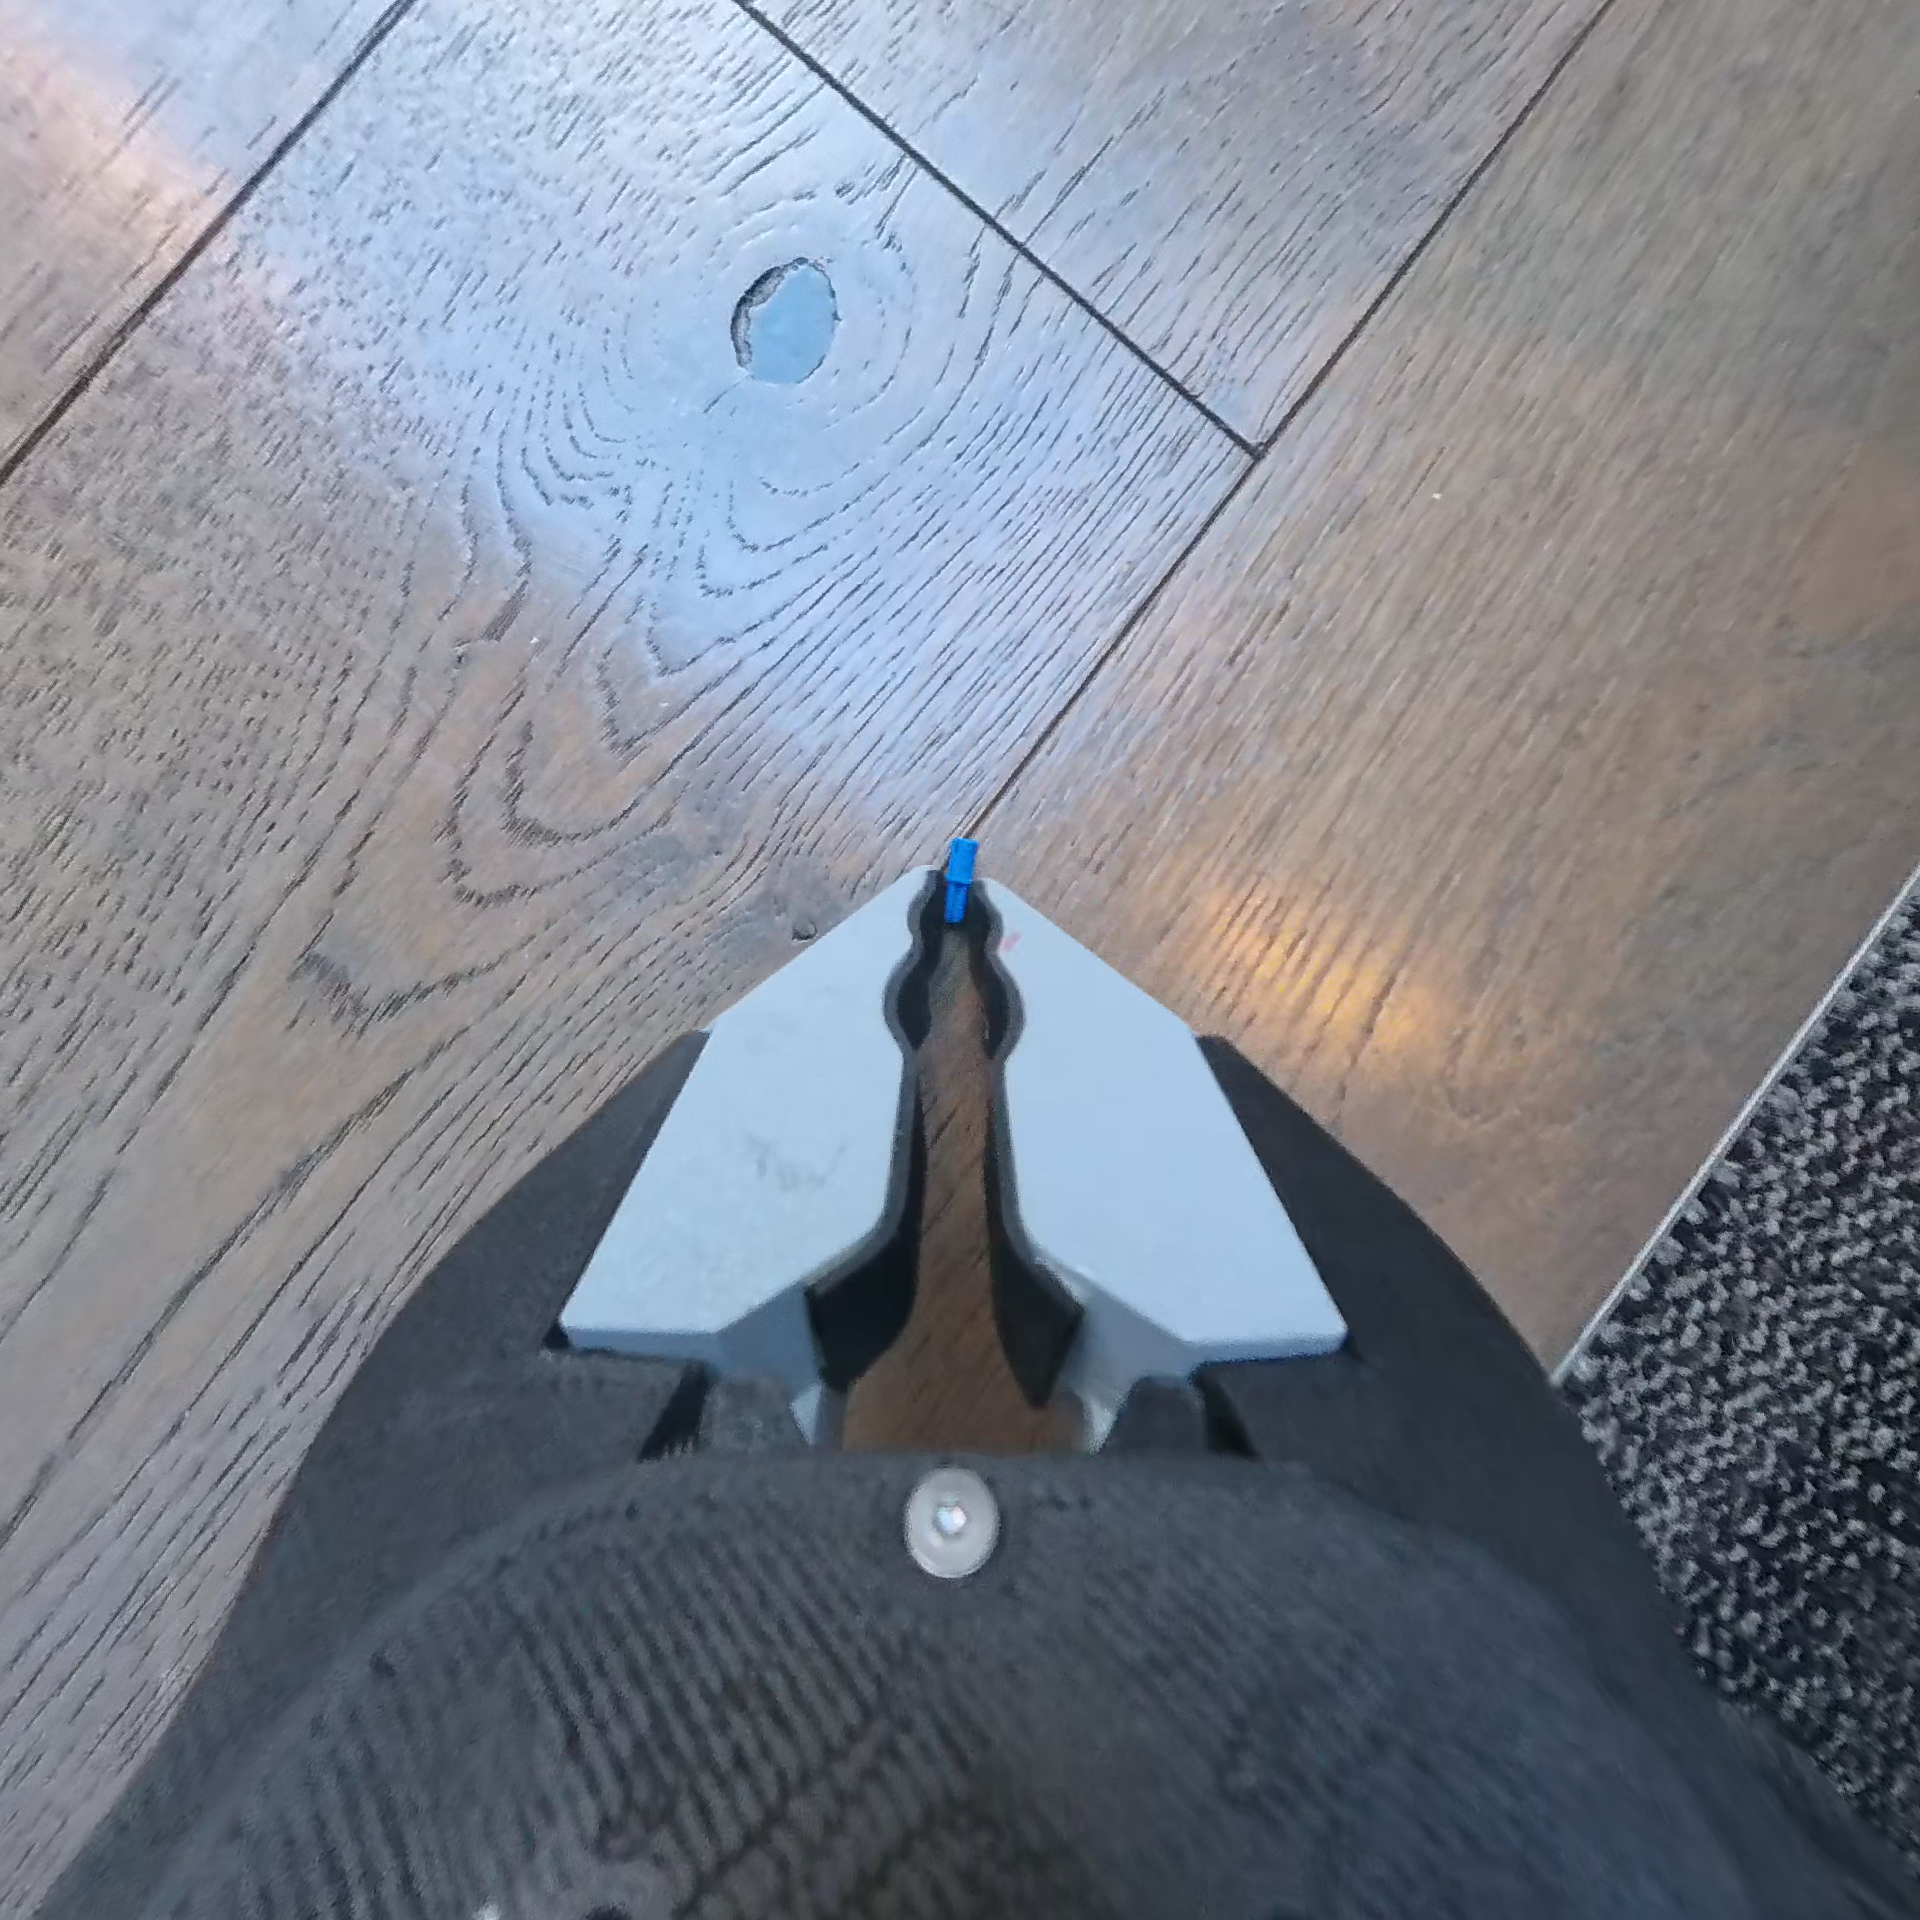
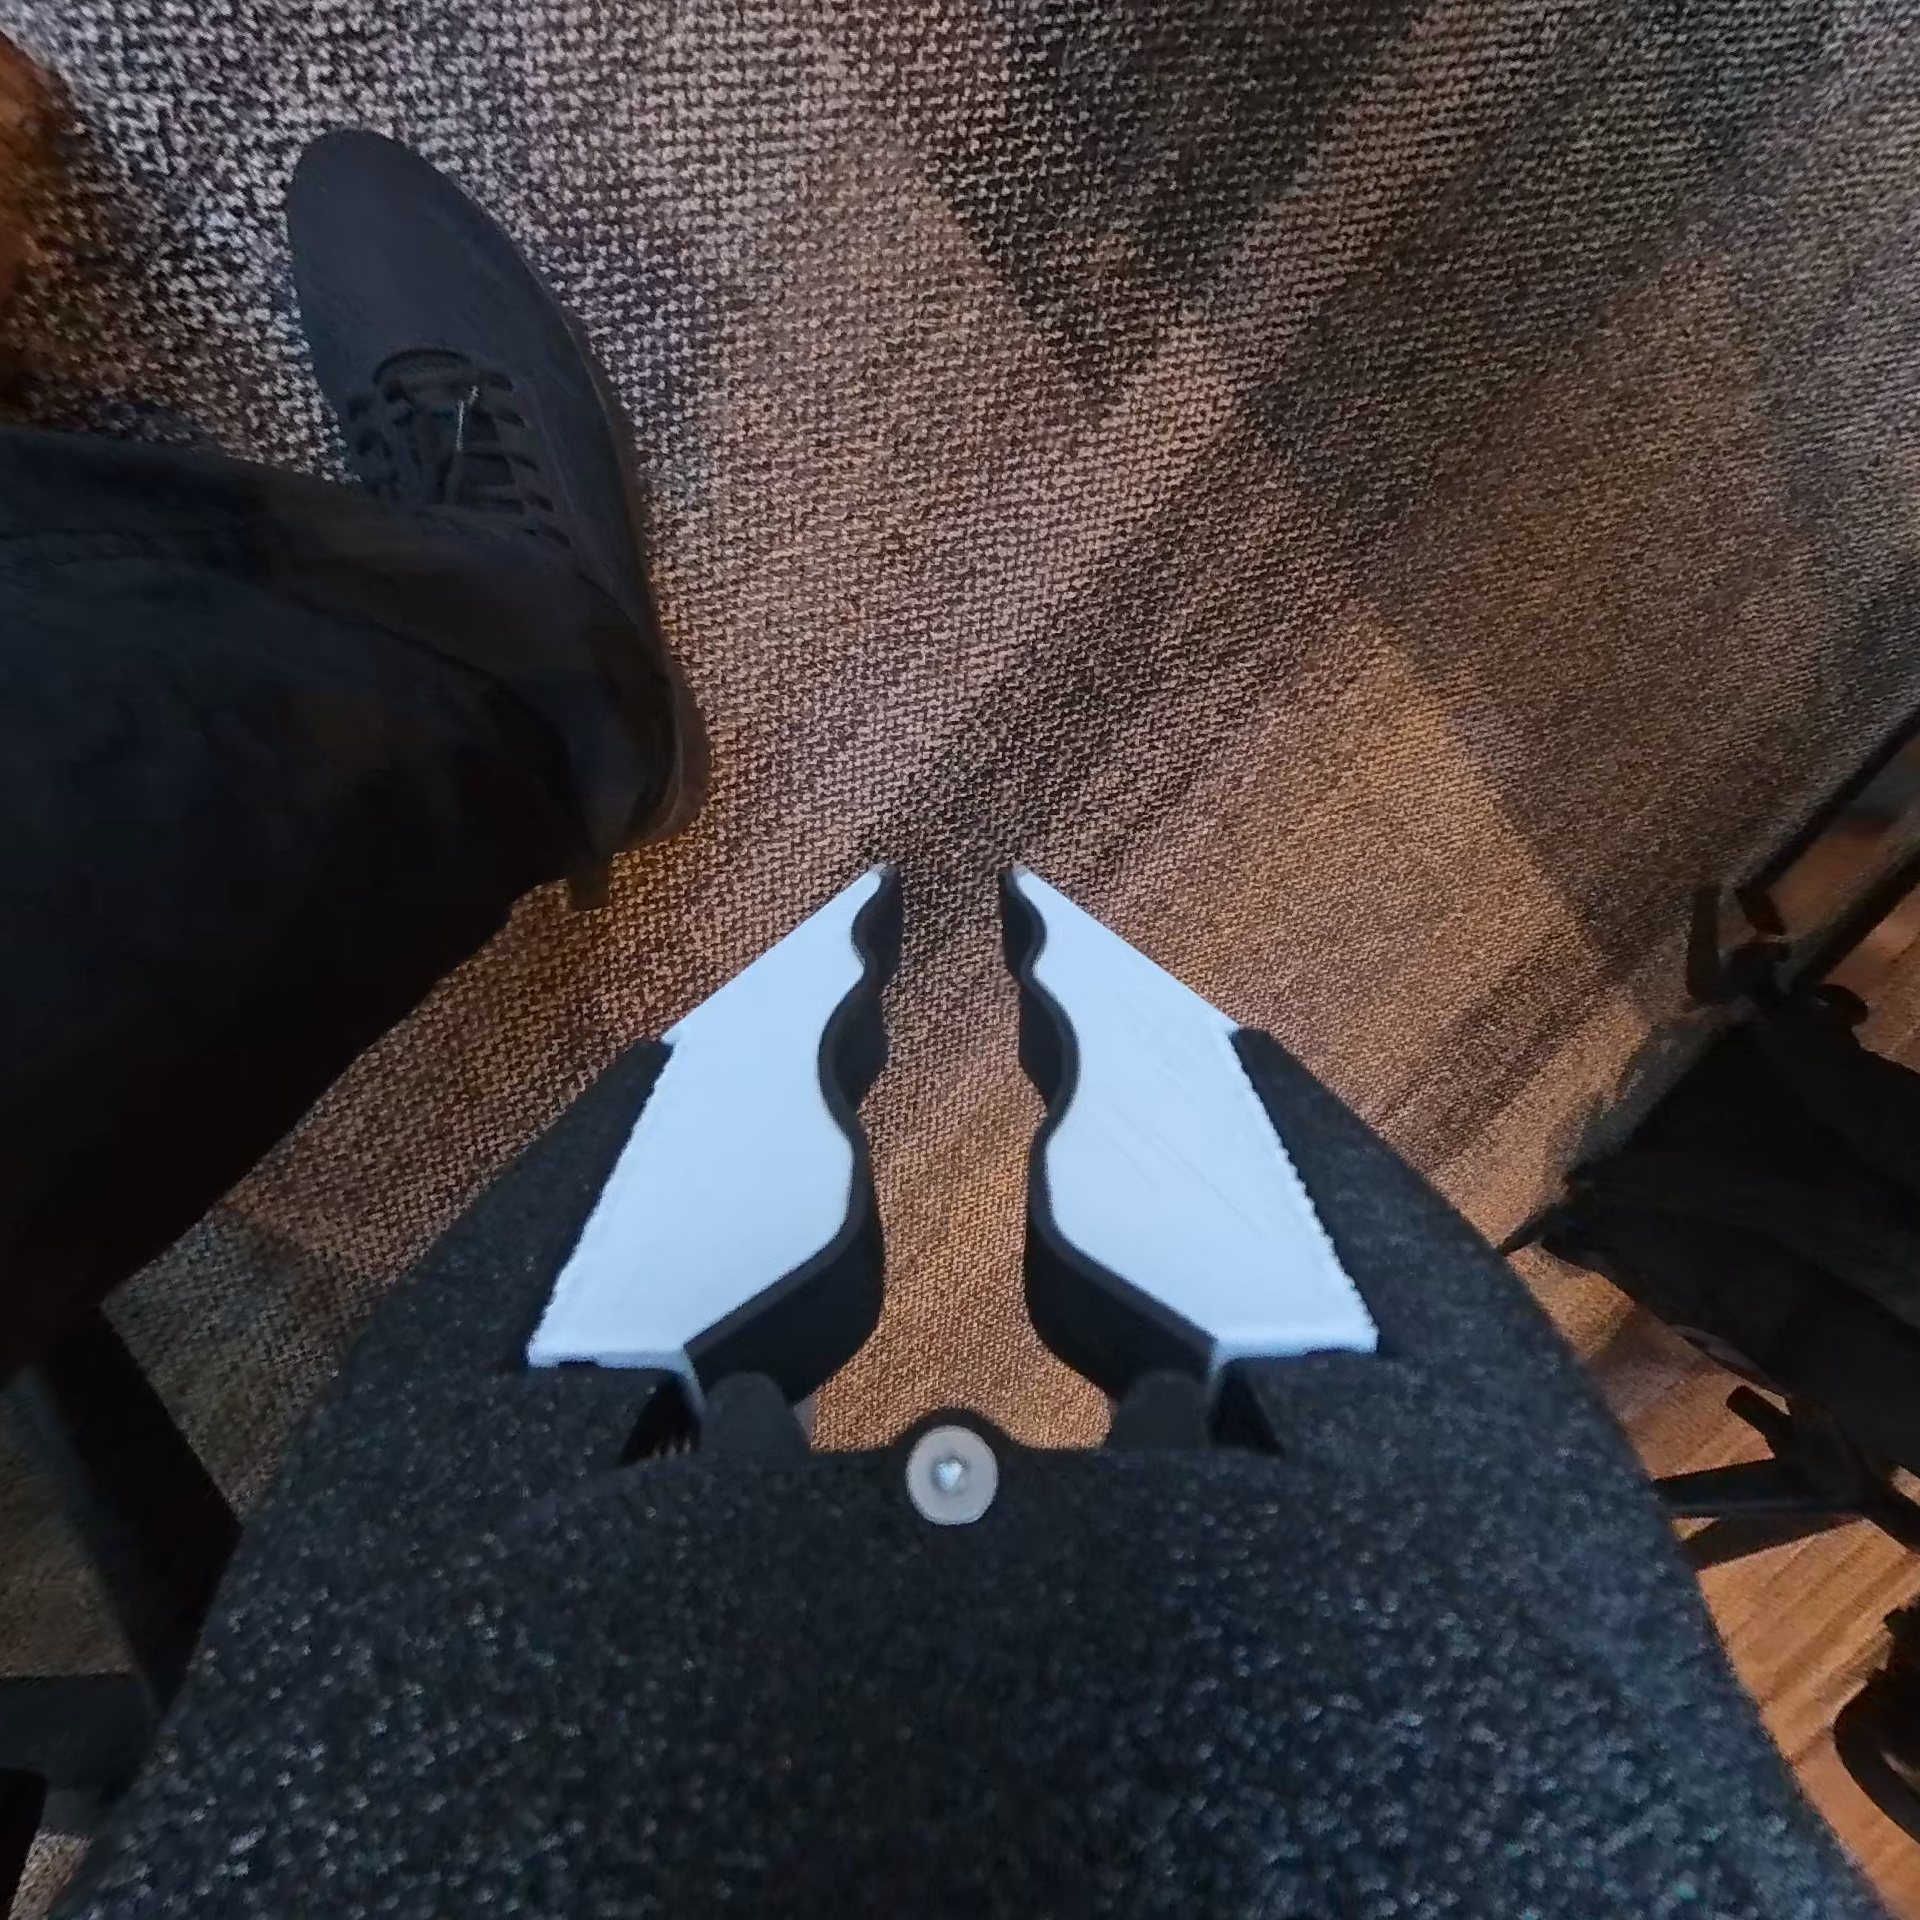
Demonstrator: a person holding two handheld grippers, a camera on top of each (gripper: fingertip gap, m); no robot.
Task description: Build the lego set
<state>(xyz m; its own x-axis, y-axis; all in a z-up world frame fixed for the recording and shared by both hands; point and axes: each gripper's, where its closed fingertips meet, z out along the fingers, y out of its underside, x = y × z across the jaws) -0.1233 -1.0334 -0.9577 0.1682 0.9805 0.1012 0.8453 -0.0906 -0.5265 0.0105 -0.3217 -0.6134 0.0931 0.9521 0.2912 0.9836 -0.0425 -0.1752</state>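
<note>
Left wrist view shows the left tool pinching a small blue lego pin at its tips, half of it hidden between them, above wooden floor beside speckled carpet, while the right tool gapes narrowly, empty, over carpet near a dark shoe partly covered by a trouser leg.

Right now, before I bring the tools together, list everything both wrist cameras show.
Lego pin: one, blue, pinched at the left tool's tips.
Wooden floor: brown planks with a knot, under the left tool.
Carpet: speckled grey, under the right tool; also at the right edge of the left view.
Dark bag or gear: black, right edge of the right view; unclear what it is.
Shoe: one, black, on the carpet, trouser leg over it.
Left tool: shut on the pin.
Right tool: open, holding nothing.
</note>
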